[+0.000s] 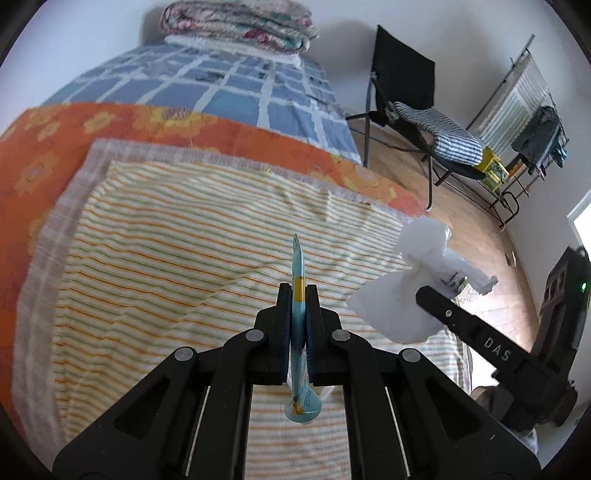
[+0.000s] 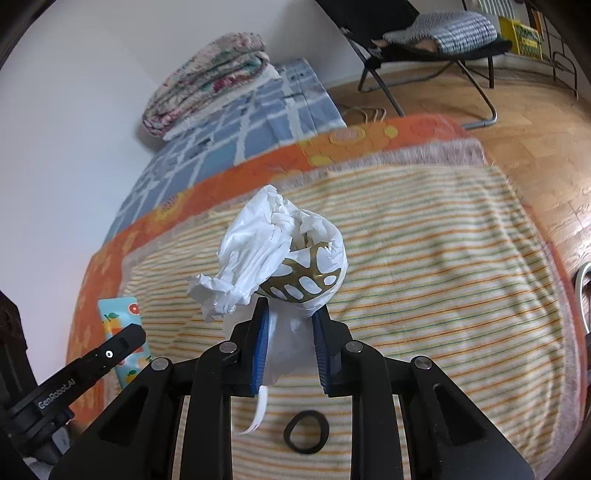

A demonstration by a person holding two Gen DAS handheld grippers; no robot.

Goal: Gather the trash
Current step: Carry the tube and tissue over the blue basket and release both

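Carrying both pieces clear above the bed (image 1: 155, 236), I keep my left gripper (image 1: 298, 291) jaws clamped on the flat blue wrapper (image 1: 297, 266) and my right gripper (image 2: 290, 314) jaws pinching the crumpled white bag (image 2: 273, 243), avoiding any tilt that loosens either 1.

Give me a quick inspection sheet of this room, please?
Surface: striped blanket on the bed.
Job's things: blue wrapper and crumpled white bag, both off the bed.
Clutter: black ring on the blanket.
Grippers: left claw shut on the wrapper; right claw shut on the bag.
Cables: nothing seen for sure.
Surroundings: folded quilts, black chair, wooden floor.
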